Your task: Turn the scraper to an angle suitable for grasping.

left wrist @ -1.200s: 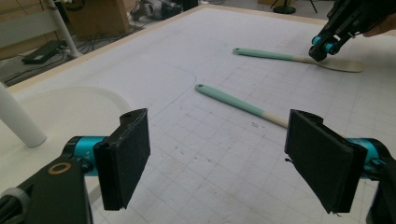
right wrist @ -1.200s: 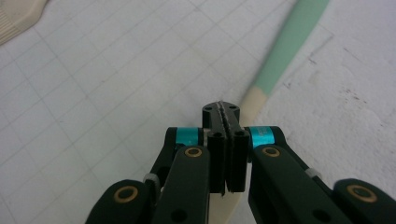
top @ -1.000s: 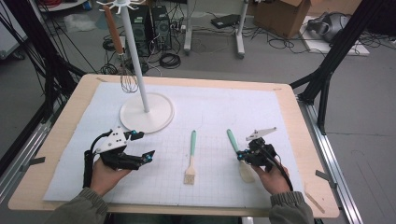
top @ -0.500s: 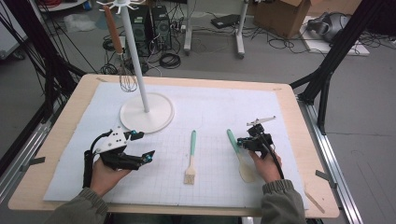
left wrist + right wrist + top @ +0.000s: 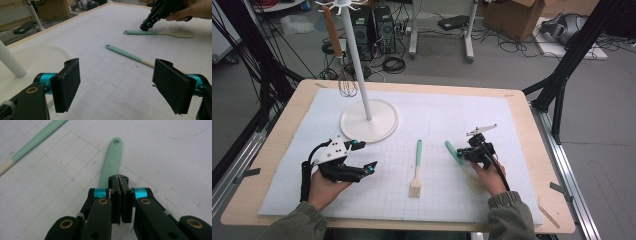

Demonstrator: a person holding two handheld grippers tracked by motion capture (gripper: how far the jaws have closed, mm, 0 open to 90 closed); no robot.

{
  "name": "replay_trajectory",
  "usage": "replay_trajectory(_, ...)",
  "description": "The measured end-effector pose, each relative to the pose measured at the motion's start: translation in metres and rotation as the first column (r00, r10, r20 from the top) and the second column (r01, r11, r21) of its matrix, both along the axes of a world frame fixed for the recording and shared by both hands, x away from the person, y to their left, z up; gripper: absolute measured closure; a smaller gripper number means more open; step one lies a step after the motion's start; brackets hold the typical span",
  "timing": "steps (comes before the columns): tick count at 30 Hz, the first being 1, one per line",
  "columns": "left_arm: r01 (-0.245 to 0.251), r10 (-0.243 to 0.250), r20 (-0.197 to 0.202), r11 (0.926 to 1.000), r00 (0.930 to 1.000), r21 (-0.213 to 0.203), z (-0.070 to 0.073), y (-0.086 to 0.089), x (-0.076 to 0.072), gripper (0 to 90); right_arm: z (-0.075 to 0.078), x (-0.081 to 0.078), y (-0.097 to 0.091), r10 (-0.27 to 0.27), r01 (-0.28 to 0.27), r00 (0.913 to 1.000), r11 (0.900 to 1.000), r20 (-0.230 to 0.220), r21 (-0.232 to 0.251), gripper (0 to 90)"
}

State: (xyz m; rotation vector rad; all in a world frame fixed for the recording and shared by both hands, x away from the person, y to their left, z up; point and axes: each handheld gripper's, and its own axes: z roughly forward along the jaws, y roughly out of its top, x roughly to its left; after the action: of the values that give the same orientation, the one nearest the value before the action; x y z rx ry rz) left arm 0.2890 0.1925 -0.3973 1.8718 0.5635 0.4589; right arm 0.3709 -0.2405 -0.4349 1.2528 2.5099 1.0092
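Take the white stand (image 5: pixel 362 75) as your landmark: on the white mat (image 5: pixel 512 120), the green-handled spatula (image 5: pixel 455 152) lies well to its right and nearer you, handle end with the hanging hole pointing away from you and slightly back toward the stand, pale blade toward your right hand. Its long axis runs along your right gripper (image 5: pixel 121 182), whose jaws are pressed together just over the handle, pinching nothing. The spread left gripper (image 5: pixel 116 83) waits near the stand's base, empty. The brush (image 5: pixel 417 167) lies between them.
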Motion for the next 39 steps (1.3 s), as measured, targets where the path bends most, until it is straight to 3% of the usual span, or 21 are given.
replay_trajectory(8,0.005,-0.005,-0.002,1.0000,1.0000,0.002,0.000,0.000,0.000,22.7,0.001,-0.003,0.009,0.049,-0.049,0.9988,0.9988,0.006,-0.006,86.5)
replay_trajectory(10,0.006,-0.006,-0.004,1.0000,1.0000,0.004,0.000,0.000,0.000,22.6,0.002,-0.004,0.009,0.038,-0.038,0.9991,0.9991,0.016,-0.017,78.9)
replay_trajectory(14,0.011,-0.011,-0.004,0.9999,0.9999,0.005,-0.001,0.002,0.000,22.7,0.009,-0.009,0.003,0.034,-0.034,0.9984,0.9994,0.046,0.007,67.1)
replay_trajectory(20,0.015,-0.015,-0.008,0.9999,0.9999,-0.002,-0.001,0.004,0.003,22.5,0.025,-0.030,-0.006,0.019,-0.025,0.9934,0.9986,0.113,0.047,48.3)
replay_trajectory(25,0.012,-0.012,-0.009,0.9999,0.9999,-0.002,-0.002,0.004,0.002,22.4,0.027,-0.046,-0.013,0.033,-0.042,0.9914,0.9966,0.126,0.071,38.7)
replay_trajectory(33,0.010,-0.010,-0.007,0.9999,0.9999,0.003,-0.001,0.003,0.002,22.4,0.027,-0.065,-0.024,0.046,-0.060,0.9879,0.9943,0.148,0.088,31.9)
replay_trajectory(39,0.022,-0.022,-0.008,0.9997,0.9997,0.006,-0.002,0.001,0.003,22.4,0.024,-0.069,-0.026,0.046,-0.058,0.9892,0.9947,0.139,0.085,36.8)
